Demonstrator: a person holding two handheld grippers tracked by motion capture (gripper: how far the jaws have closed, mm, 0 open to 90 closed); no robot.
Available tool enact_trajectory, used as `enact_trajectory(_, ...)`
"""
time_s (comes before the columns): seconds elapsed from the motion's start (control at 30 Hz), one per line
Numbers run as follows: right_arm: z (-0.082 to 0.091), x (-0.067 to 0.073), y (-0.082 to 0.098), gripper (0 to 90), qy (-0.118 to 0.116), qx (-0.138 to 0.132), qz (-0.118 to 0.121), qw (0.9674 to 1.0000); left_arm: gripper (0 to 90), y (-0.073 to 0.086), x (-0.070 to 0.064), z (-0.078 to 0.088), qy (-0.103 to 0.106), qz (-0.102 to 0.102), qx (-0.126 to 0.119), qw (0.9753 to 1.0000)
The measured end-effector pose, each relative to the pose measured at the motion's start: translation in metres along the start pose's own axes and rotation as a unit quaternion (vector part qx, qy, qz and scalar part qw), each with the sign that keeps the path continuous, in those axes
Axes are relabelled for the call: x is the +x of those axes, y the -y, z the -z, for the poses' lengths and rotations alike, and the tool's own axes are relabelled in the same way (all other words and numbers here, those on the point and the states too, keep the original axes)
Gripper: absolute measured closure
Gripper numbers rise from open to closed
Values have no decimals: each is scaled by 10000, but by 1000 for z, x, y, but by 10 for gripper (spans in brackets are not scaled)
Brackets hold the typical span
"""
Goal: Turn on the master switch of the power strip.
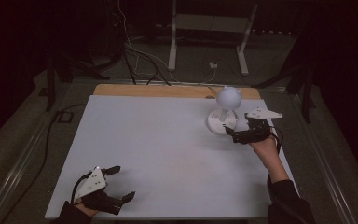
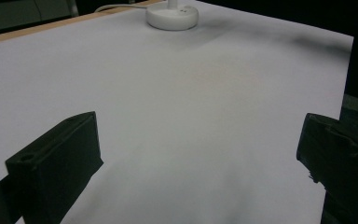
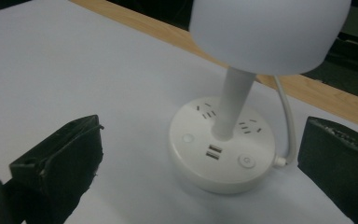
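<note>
On white surface (image 1: 168,140), far right: small white desk lamp (image 1: 224,109), round base with sockets, USB ports and two buttons, slim upright stem, rounded shade on top, white cord leaving base toward far wooden edge. Right gripper (image 1: 235,132) just near-right of lamp base, fingers spread wide, not touching lamp; in right gripper view base (image 3: 221,151) sits between them, farther off. Left gripper (image 1: 121,183) at near left, well apart from lamp, fingers spread, holding nothing.
</note>
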State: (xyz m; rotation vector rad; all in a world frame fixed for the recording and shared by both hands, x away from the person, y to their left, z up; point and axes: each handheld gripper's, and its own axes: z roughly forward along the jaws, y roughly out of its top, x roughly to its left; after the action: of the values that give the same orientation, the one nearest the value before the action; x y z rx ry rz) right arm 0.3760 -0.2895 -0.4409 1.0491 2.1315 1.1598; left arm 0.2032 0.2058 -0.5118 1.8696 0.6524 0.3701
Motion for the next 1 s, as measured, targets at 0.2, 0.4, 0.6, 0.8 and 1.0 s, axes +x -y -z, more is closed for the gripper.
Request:
enact_trajectory(0.2, -9, -8, 4, 0, 75, 41, -136, 9999, 2, 0, 0, 0, -1, -2, 10, 10000)
enact_trajectory(0.4, -18, -16, 9, 0, 194, 90, -188, 9996, 2, 1, 0, 0, -2, -2, 20, 10000)
enact_trajectory(0.6, -27, -21, 14, 24, 255, 161, -272, 9992, 2, 1, 0, -1, 2, -8, 29, 10000)
enact_trajectory(0.8, -36, -28, 19, 82, 391, 172, -407, 9983, 2, 1, 0, 0, -2, -5, 27, 10000)
enact_trajectory(1.0, -41, -33, 25, 198, 615, 189, -536, 9965, 2, 1, 0, -1, 8, 8, 23, 10000)
